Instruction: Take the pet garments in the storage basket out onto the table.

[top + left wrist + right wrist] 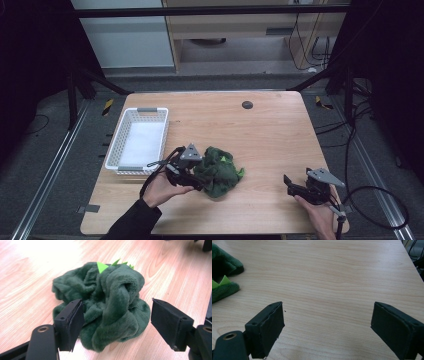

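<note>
A crumpled dark green plush cloth (218, 170) with bright green spikes lies near the middle front of the wooden table (270, 135). My left gripper (192, 179) is at its left side, open. In the left gripper view the cloth (110, 305) bulges between the two wide-apart jaws of the left gripper (116, 323), which stand on either side of its near fold without squeezing it. My right gripper (295, 187) rests at the front right, open, well clear of the cloth. In the right gripper view the right gripper (327, 326) has bare wood between its jaws and the cloth's edge (223, 270) at far left.
A white plastic basket (137, 141) stands at the table's left edge, just behind my left hand. A small dark round cap (247, 104) is set in the table near the back. Cables trail off the right side. The table's front edge lies close under both hands.
</note>
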Action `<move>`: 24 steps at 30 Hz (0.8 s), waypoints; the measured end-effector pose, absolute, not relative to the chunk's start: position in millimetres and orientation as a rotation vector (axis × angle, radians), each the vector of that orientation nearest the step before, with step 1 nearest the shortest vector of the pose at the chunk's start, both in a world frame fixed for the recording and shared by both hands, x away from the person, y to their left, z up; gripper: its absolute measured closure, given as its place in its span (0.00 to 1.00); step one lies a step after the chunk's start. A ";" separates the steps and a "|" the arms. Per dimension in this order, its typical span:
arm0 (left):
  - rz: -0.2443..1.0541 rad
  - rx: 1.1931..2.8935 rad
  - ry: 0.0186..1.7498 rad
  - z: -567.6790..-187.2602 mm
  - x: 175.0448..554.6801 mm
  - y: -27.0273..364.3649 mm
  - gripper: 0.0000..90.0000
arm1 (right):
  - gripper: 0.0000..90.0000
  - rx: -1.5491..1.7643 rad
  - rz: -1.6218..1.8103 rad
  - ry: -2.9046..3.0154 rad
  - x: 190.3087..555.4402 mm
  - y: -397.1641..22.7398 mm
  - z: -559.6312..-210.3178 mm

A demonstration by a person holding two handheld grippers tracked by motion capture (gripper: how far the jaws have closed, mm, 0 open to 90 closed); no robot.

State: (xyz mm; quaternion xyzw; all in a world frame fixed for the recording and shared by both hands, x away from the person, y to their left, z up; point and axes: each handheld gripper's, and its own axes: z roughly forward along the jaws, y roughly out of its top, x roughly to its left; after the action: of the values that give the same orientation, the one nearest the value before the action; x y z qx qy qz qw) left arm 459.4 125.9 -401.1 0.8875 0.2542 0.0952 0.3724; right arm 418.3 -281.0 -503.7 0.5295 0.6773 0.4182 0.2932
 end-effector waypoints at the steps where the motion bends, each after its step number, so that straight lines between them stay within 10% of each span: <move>1: 0.249 2.259 0.663 -401.3 457.7 129.2 0.28 | 0.12 1.409 1.113 1.803 418.3 -281.2 -503.7; 24: 0.377 2.037 0.933 -439.2 426.1 204.1 0.28 | 0.12 1.413 1.121 1.803 418.2 -280.6 -503.8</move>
State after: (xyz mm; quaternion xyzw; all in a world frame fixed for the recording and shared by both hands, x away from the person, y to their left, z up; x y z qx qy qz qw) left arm 426.1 204.1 -439.2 0.8131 0.3724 0.1505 0.4213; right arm 418.2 -280.6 -503.8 0.5300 0.6764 0.4204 0.2912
